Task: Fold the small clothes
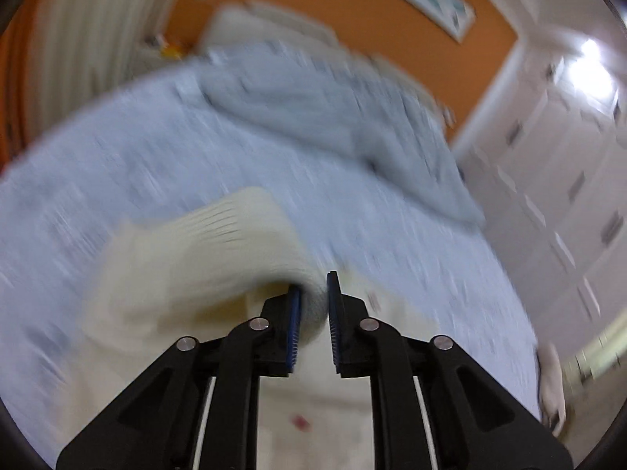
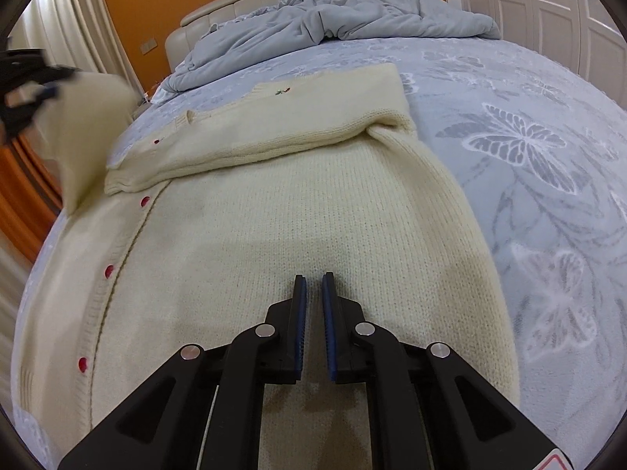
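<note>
A: Two views give us the layout, largest item first. The bed [image 2: 509, 90] fills both frames, and its butterfly-print sheet serves as the folding surface. A grey duvet [image 2: 352, 11] is bunched at the top of the right wrist view, which we judge keeps the working area free.

B: And the garment?

A: We see the cream cardigan [image 2: 274, 235] lying flat on the sheet across the centre of the right wrist view. Its long axis runs from the bottom of the frame toward the top. The row of red buttons [image 2: 109, 271] follows that axis down the left side. One sleeve [image 2: 250, 133] is laid crosswise over the upper body, so we judge one fold is made.

B: State of the left gripper [image 1: 313, 313]?

A: It pinches a cream knit sleeve [image 1: 219, 243] between its blue pads [image 1: 294, 325]. In the left wrist view the fabric trails to the left of centre, heavily blurred. In the right wrist view the same raised sleeve [image 2: 90, 133] appears at upper left, clear of the bed. We judge it is held up so it can be carried across the body.

B: And the right gripper [image 2: 313, 313]?

A: It sits low at bottom centre over the cardigan body. Its jaws stand nearly together with a narrow gap, and nothing is between them. We cannot tell whether it touches the knit; it may be placed to steady the body.
</note>
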Tool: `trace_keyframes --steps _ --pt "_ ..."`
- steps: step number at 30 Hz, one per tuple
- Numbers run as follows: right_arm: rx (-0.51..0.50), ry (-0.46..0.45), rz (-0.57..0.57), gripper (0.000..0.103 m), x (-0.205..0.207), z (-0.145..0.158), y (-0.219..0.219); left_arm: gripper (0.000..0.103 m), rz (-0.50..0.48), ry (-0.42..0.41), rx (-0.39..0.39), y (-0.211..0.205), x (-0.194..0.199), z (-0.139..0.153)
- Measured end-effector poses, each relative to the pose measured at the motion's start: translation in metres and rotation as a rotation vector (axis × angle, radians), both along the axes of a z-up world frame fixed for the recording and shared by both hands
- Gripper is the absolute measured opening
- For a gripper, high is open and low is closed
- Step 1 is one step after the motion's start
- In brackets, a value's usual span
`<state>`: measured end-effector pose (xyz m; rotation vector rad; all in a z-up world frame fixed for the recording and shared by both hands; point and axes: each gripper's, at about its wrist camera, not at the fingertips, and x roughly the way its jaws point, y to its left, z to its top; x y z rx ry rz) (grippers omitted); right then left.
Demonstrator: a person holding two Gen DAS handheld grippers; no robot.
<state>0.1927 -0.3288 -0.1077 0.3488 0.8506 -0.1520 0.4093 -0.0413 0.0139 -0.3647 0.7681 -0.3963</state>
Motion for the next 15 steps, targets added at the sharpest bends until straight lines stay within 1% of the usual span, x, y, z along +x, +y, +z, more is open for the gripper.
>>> trace_keyframes --steps 1,2,3,5,6,7,8,9,10,11,12,13,14,15 --pt "0.007 -0.002 0.001 0.008 0.0 0.0 -0.001 0.036 -0.025 0.062 0.002 -0.014 -0.005 -0.024" --pt "0.022 -0.005 0.0 0.008 -0.001 0.0 -0.003 0.045 -0.016 0.129 0.01 -0.024 -0.012 -0.047" --pt "0.037 -0.008 0.0 0.008 -0.001 -0.001 -0.004 0.051 -0.001 0.157 0.001 -0.021 -0.019 -0.06" --pt "0.076 -0.011 -0.001 0.008 -0.002 -0.001 -0.008 0.054 0.036 0.191 -0.088 -0.003 -0.034 -0.077" --pt "0.086 -0.009 -0.003 0.008 -0.002 -0.001 -0.009 0.063 0.073 0.212 -0.152 0.014 -0.041 -0.084" --pt "0.096 -0.004 -0.006 0.008 -0.002 0.0 -0.009 0.067 0.115 0.223 -0.189 0.028 -0.046 -0.087" --pt "0.095 0.01 -0.014 0.011 0.0 0.005 -0.009 0.068 0.164 0.227 -0.217 0.052 -0.047 -0.086" --pt "0.082 0.018 -0.017 0.023 0.004 0.011 -0.005 0.068 0.193 0.226 -0.23 0.07 -0.046 -0.086" --pt "0.079 0.013 -0.013 0.029 0.009 0.019 -0.001 0.069 0.229 0.222 -0.231 0.09 -0.04 -0.084" --pt "0.101 -0.015 0.007 0.044 0.02 0.031 0.006 0.069 0.26 0.221 -0.218 0.102 -0.036 -0.08" --pt "0.123 -0.041 0.032 0.057 0.034 0.042 0.015 0.071 0.304 0.229 -0.206 0.118 -0.024 -0.084" --pt "0.113 -0.061 0.069 0.06 0.055 0.056 0.03 0.073 0.328 0.244 -0.214 0.129 -0.017 -0.087" --pt "0.089 -0.068 0.096 0.062 0.069 0.064 0.042 0.073 0.375 0.287 -0.227 0.144 -0.006 -0.095" --pt "0.045 -0.08 0.137 0.062 0.086 0.073 0.059 0.073 0.413 0.309 -0.249 0.154 -0.001 -0.101"
